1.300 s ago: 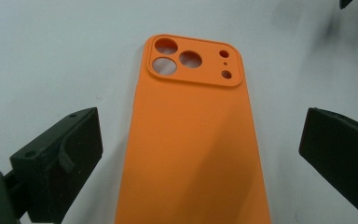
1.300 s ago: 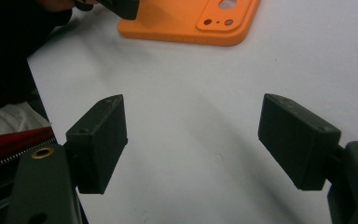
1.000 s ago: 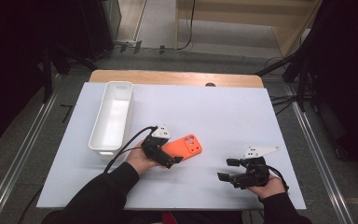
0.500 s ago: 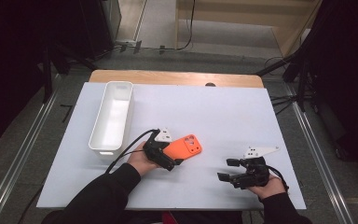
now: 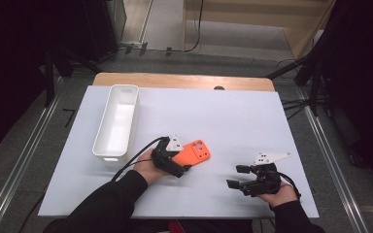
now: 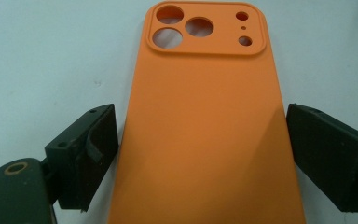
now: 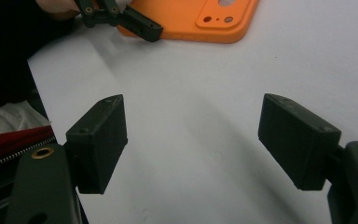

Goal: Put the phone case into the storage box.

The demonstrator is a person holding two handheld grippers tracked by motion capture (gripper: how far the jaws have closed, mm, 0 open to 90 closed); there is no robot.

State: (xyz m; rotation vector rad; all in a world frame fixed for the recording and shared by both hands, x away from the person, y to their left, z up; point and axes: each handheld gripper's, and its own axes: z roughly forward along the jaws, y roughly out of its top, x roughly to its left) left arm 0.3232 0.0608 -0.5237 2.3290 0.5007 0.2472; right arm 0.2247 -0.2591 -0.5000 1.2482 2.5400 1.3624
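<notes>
1. Orange phone case [image 6: 205, 126] sits between my left gripper [image 6: 205, 154]'s jaws, which stand apart on either side of it with a sliver of gap at each long edge. No clamp yet.
2. Against the pictures from a second and half a second back, almost nothing has moved: the left gripper [image 5: 171, 159] is in the same spot at the case's near end, and the case [image 5: 195, 152] lies flat on the white table [image 5: 233, 116] where it was. I read that as a pause to line up, not a grasp under way.
3. For the task, that means the squeeze is the next thing needed; the jaws look well centred for it, I judge.
4. Outward: the case lies camera cut-outs away from me, back side up, just right of the white bin [image 5: 116, 121] but apart from it.
5. Over on the right, my right gripper [image 5: 255, 180] hangs jaws wide apart, holding nothing, well clear of the case [image 7: 191, 18].
</notes>
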